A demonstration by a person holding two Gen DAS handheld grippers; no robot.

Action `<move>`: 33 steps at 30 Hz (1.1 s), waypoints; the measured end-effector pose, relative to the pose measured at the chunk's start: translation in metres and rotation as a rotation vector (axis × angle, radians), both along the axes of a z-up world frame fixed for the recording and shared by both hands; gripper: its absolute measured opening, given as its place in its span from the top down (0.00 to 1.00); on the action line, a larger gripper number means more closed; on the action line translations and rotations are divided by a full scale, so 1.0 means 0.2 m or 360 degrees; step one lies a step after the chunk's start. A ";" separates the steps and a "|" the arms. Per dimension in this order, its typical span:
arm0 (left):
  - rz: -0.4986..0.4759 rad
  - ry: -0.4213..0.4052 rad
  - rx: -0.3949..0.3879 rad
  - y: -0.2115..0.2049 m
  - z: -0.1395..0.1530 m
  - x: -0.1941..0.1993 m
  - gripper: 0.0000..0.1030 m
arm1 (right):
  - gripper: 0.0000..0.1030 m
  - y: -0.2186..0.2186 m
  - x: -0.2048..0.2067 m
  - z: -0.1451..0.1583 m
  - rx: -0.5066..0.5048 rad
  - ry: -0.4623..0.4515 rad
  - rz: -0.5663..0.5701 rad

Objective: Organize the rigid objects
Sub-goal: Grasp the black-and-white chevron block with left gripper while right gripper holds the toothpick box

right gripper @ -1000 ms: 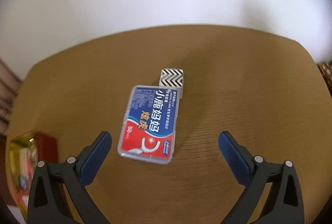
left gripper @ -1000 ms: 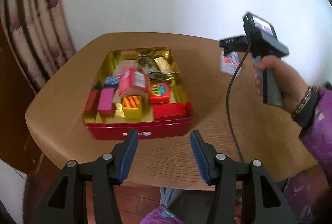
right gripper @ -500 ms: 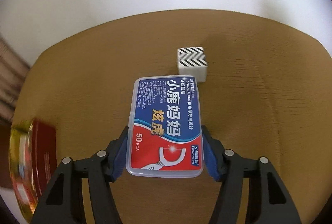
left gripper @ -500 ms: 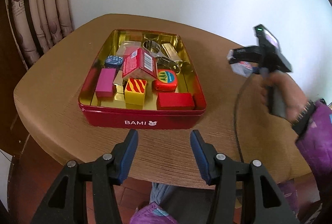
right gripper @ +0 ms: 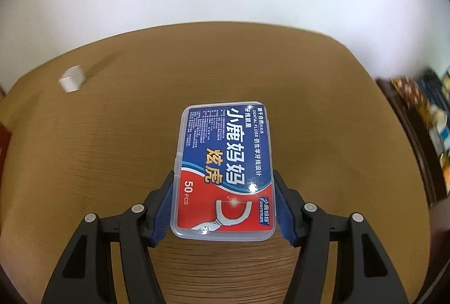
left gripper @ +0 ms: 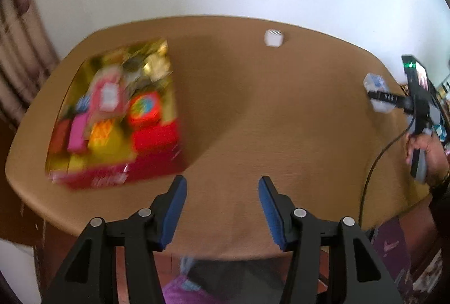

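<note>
The right tool [right gripper: 223,201] was clamped on the floss box [right gripper: 225,163], its blue pads [right gripper: 163,205] pressed against the box's two long sides near the red end, having just closed in on it. The box lay flat between them, its blue end pointing away from the tool, above the desk [right gripper: 323,121]. A small white cube [right gripper: 71,78] sat on the desk well off to the far left of this tool. The left tool [left gripper: 222,205] had its jaws apart with nothing between them, held over the near edge of the desk. Just ahead and to its left stood the red tin [left gripper: 118,177], blurred, filled with coloured blocks. The cube lay farther ahead, slightly right. At the far right the person's hand [left gripper: 427,152] gripped the right tool's handle.
</note>
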State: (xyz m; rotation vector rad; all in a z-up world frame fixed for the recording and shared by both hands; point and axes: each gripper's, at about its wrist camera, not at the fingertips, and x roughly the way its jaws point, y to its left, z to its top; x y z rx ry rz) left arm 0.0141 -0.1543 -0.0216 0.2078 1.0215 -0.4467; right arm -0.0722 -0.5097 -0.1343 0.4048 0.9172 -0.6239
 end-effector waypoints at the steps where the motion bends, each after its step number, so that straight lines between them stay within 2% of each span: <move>1: -0.0031 -0.0003 -0.0007 -0.06 0.02 0.03 0.47 | 0.44 -0.01 0.01 -0.01 0.0014 -0.0017 -0.0005; 2: -0.0051 -0.0007 -0.0012 -0.13 0.04 0.07 0.47 | 0.44 -0.02 -0.05 0.00 0.0015 -0.0047 -0.0006; 6: -0.0080 0.0046 0.0032 -0.39 0.05 0.30 0.47 | 0.44 0.05 -0.03 -0.06 -0.0048 -0.0108 0.0005; 7: -0.0086 0.0053 0.0042 -0.44 0.05 0.34 0.47 | 0.44 -0.02 -0.04 -0.08 -0.0055 -0.0120 0.0009; 10: -0.0104 0.0065 0.0057 -0.62 0.05 0.53 0.47 | 0.44 -0.02 -0.05 -0.08 -0.0017 -0.0181 0.0004; 13: -0.0064 0.0048 -0.0016 -0.76 0.05 0.74 0.47 | 0.44 -0.05 -0.05 -0.08 0.0011 -0.0217 0.0018; 17: -0.0029 -0.0018 0.0037 -0.99 0.02 1.00 0.47 | 0.43 -0.05 -0.05 -0.07 0.0036 -0.0248 0.0049; 19: -0.0028 0.0016 0.0075 -1.07 -0.02 1.11 0.47 | 0.43 -0.05 -0.06 -0.07 0.0057 -0.0274 0.0056; 25: 0.0007 0.0020 0.0193 -1.21 -0.13 1.29 0.47 | 0.43 -0.06 -0.07 -0.06 0.0099 -0.0324 0.0091; 29: 0.0034 0.0111 0.0165 -1.23 -0.19 1.38 0.47 | 0.43 -0.06 -0.07 -0.06 0.0109 -0.0332 0.0105; 32: 0.0036 0.0152 0.0190 -1.25 -0.25 1.40 0.47 | 0.43 -0.06 -0.07 -0.06 0.0117 -0.0339 0.0113; 33: 0.0025 0.0158 0.0154 -1.25 -0.25 1.41 0.47 | 0.42 -0.06 -0.07 -0.06 0.0119 -0.0340 0.0116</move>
